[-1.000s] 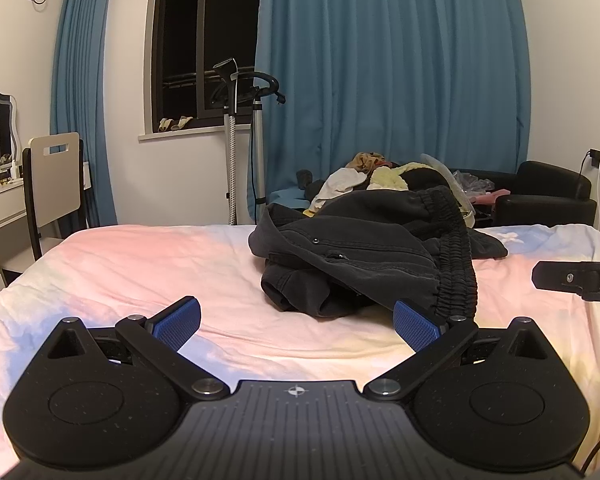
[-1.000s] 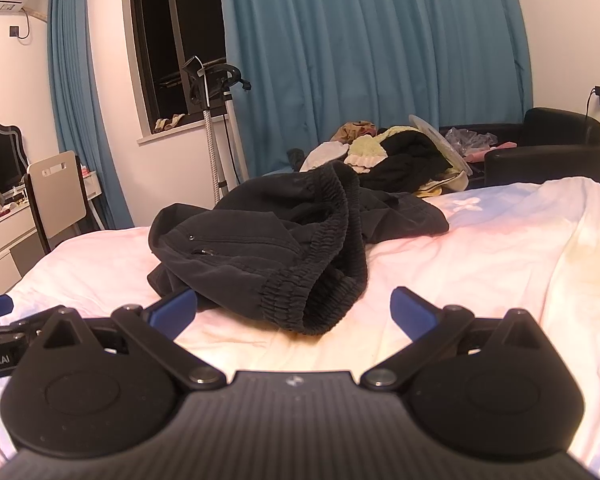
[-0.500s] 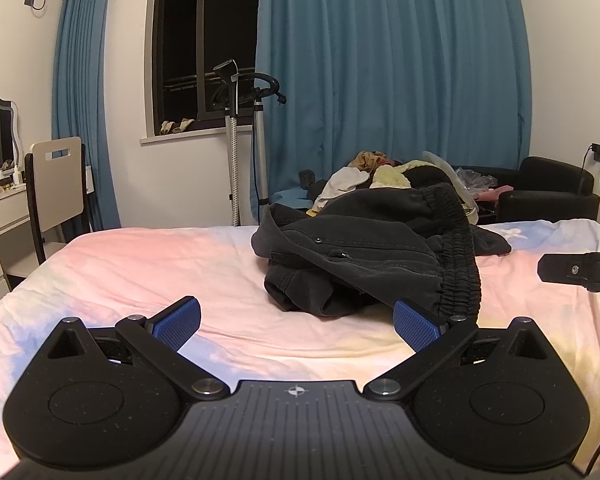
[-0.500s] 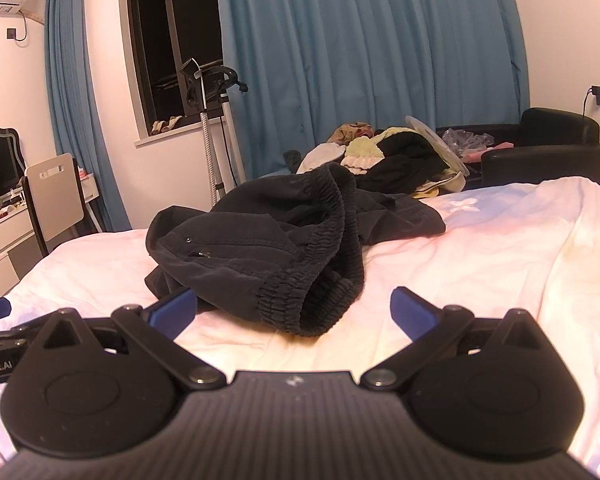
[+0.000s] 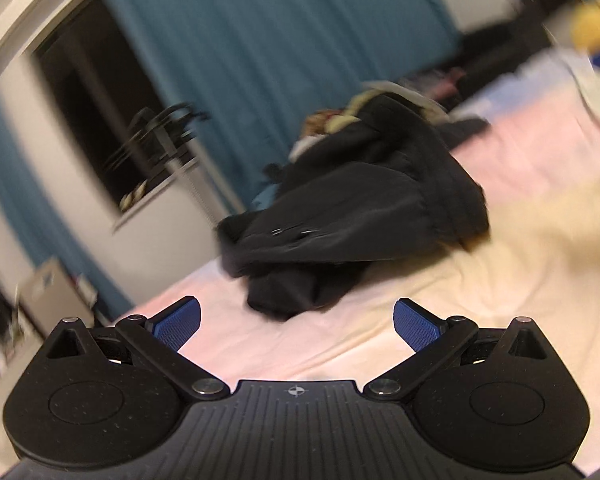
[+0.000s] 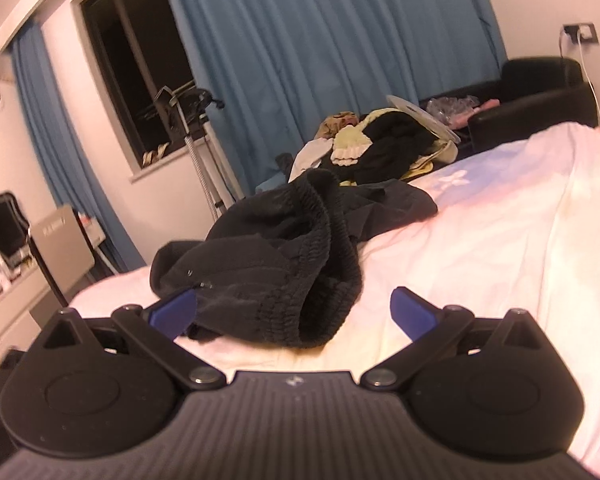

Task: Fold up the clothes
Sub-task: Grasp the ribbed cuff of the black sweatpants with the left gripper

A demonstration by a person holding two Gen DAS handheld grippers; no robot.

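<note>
A crumpled black garment with an elastic waistband (image 6: 268,264) lies in a heap on the pastel bedsheet (image 6: 500,240). It also shows, blurred, in the left wrist view (image 5: 352,216). My left gripper (image 5: 297,325) is open and empty, just short of the heap's near edge. My right gripper (image 6: 294,312) is open and empty, with the waistband end of the garment lying between its blue fingertips (image 6: 410,308).
A pile of mixed clothes (image 6: 380,140) sits beyond the bed by the blue curtain (image 6: 320,60). A black armchair (image 6: 540,96) stands at right, a garment steamer stand (image 6: 192,128) by the window, and a chair and dresser (image 6: 56,240) at left.
Both grippers have tilted and moved closer to the black garment. The left view is now motion-blurred. The right gripper's fingers now flank the waistband. Both stay open.
</note>
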